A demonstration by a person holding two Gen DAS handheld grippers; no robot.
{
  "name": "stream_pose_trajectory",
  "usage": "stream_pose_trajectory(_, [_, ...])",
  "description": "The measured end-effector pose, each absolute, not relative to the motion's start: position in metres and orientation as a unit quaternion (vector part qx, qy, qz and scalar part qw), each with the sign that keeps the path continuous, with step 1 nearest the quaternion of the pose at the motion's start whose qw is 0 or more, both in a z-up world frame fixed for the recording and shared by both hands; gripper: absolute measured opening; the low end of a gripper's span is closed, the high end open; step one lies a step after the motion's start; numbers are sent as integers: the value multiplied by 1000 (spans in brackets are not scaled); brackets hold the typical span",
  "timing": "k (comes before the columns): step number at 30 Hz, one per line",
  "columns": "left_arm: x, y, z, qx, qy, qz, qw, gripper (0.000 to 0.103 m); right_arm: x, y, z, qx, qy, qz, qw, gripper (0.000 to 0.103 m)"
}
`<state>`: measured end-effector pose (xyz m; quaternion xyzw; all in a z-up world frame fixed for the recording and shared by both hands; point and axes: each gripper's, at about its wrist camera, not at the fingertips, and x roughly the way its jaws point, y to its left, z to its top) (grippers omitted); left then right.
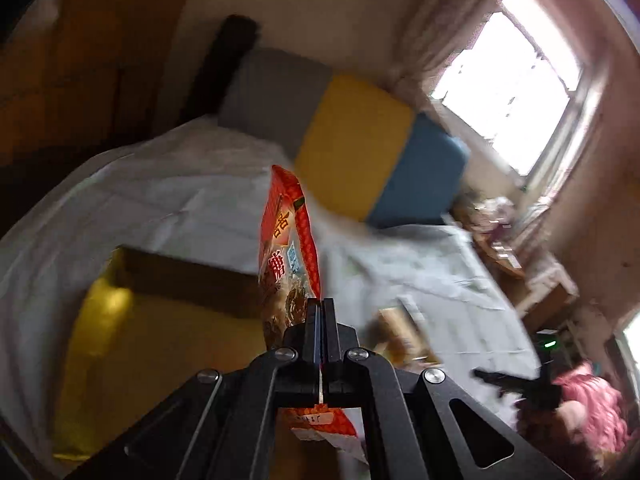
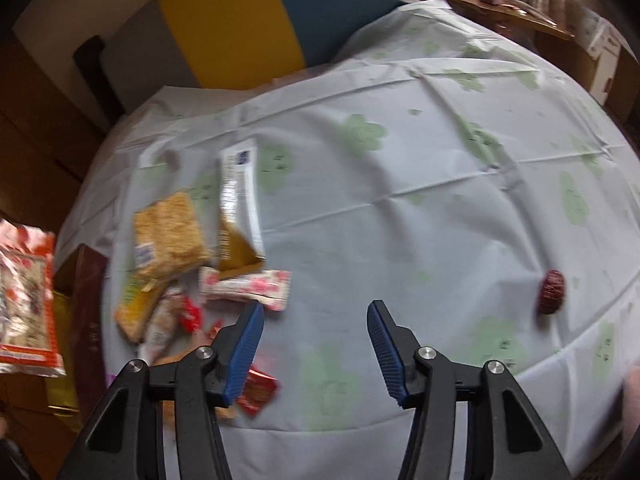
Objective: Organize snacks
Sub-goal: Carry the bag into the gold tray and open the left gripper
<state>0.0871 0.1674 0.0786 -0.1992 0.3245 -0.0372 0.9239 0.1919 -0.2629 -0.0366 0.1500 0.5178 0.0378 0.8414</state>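
Observation:
My left gripper [image 1: 320, 304] is shut on an orange snack bag [image 1: 290, 248] and holds it up over an open cardboard box [image 1: 168, 320] with a yellow inside. The same bag shows at the left edge of the right wrist view [image 2: 26, 304]. My right gripper [image 2: 316, 312] is open and empty above the table, just right of a pile of snack packets [image 2: 192, 256]: a crispy bar pack, a white and gold pouch, a pink and white wrapper and a small red packet [image 2: 256, 394]. A dark red round snack [image 2: 552, 290] lies alone at the right.
The table wears a pale cloth with green flowers [image 2: 400, 184]. A grey, yellow and blue cushion [image 1: 352, 140] stands behind it. A wooden shelf with clutter [image 2: 500, 4] is at the far right. The box [image 2: 86, 300] stands off the table's left edge.

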Motion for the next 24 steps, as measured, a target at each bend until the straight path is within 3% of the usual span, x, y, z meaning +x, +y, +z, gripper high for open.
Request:
stream_pose_trajectory(6, [88,200,27,-200,378,37,903,0,224,-232,-32,144,514,53,844,55])
stream_pose_trajectory(17, [59,252,12,-221,370,143,891,1,297,-197,-61,118,543,24,831,59])
stream_pose_trajectory(24, [43,246,16,-221,352,160,895,5,316,-192,-81,88,557,0,826,59])
